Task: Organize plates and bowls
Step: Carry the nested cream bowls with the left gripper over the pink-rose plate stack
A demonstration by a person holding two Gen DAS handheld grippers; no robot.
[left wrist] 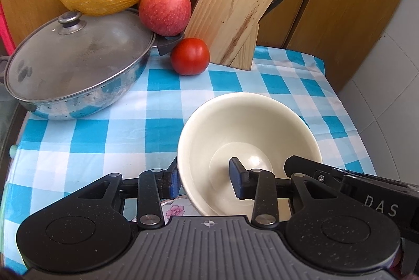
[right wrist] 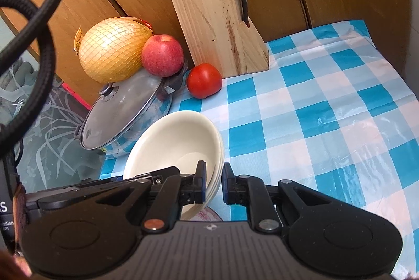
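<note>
The stacked cream ceramic bowls (right wrist: 180, 146) lie at twelve o'clock of both tools. The right tool (right wrist: 213, 181) pinches their rim at its five o'clock edge. The left tool (left wrist: 204, 179), part open, straddles the opposite wall without pressing.

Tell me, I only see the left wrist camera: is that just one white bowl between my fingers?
Observer: No. The right wrist view shows a stack of bowls, with several rims nested together.
Operator: Is my other gripper holding them?
Observer: Yes. The right gripper is shut on the stack's rim, one finger inside and one outside.
Operator: Is there anything else I can't see?
Observer: A black cable loops across the left side of that view.
</note>
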